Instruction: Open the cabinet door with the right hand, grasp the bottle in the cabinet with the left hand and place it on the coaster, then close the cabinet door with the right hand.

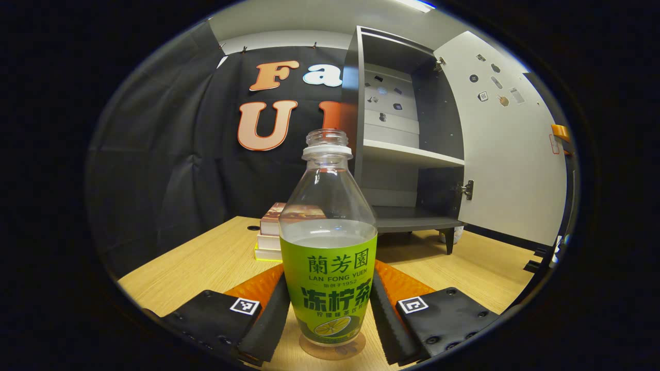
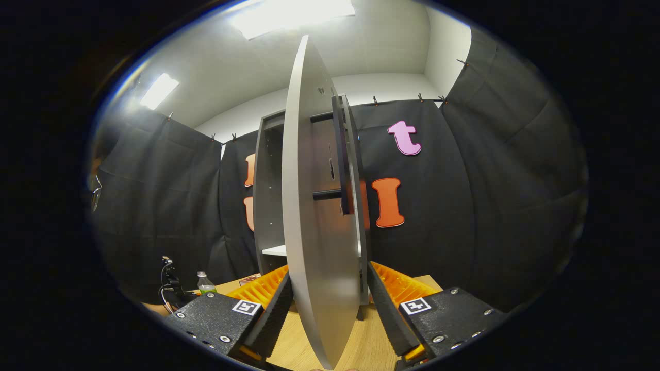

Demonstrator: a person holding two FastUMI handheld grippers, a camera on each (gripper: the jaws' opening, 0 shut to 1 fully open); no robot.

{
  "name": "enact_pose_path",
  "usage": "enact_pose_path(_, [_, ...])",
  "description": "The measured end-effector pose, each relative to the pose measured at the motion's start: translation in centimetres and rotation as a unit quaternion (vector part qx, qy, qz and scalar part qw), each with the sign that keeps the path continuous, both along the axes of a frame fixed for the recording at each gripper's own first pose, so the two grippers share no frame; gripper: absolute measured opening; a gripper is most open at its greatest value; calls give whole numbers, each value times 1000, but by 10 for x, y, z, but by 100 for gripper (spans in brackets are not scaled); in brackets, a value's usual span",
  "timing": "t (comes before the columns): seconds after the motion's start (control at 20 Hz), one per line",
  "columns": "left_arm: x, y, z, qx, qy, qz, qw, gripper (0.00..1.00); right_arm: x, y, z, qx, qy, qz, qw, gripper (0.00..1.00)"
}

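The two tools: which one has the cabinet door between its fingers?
The right tool: its fingers flank the open door edge. The left tool flanks the bottle.

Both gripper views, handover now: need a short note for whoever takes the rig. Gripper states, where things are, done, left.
Left gripper: fingers on either side of the bottle; whether they press it, I cannot tell.
Right gripper: open, fingers straddling the edge of the cabinet door, not clamped.
Bottle: upright, uncapped, on the coaster on the table.
Cabinet: door swung wide open, shelves bare.
Done: door opened, bottle out and on the coaster.
Left: release and back the left gripper off, close the door with the right.
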State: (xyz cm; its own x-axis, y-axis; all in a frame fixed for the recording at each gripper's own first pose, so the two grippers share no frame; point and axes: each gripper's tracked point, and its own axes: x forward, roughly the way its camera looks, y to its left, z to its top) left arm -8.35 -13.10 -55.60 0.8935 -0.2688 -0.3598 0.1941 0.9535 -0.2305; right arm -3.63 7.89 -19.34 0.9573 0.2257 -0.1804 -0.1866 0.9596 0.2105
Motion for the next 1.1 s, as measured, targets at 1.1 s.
enact_pose_path(1.1, [-9,-7,-31,89,-15,3,996,89,-6,-4,-4,-3,-3,-3,1000,88])
